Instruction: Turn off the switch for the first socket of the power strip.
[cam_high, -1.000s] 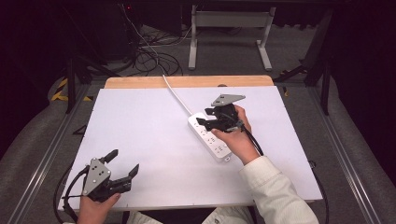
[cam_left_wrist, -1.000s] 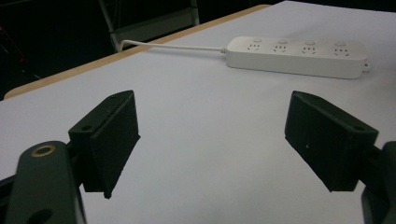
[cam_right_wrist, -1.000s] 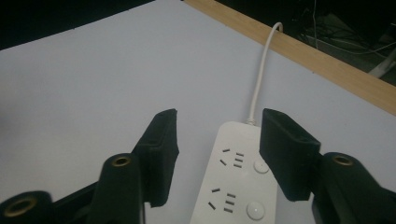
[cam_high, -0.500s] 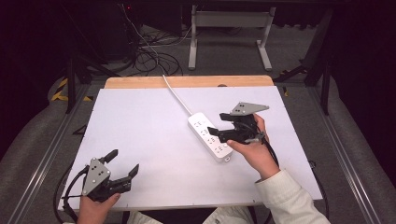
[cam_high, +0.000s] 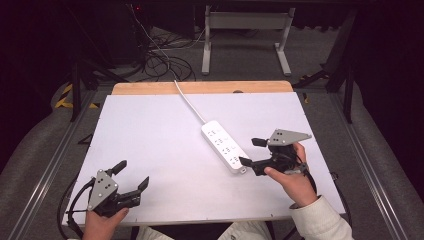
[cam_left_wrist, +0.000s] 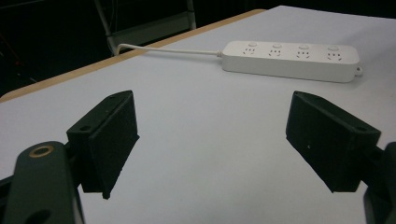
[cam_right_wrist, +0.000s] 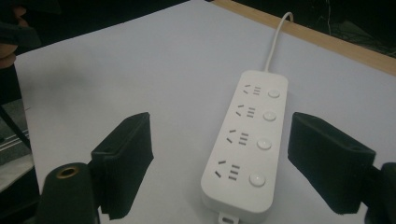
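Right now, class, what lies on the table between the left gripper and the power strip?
Nothing: bare white table runs from the open left gripper to the power strip, as the left gripper view and high view show.

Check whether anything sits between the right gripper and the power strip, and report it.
Nothing visible stands in the way. The right gripper is open at the near end of the power strip, and in the right gripper view the strip lies between its two fingers with bare white table around it. The left gripper is far off, at the table's near left corner.
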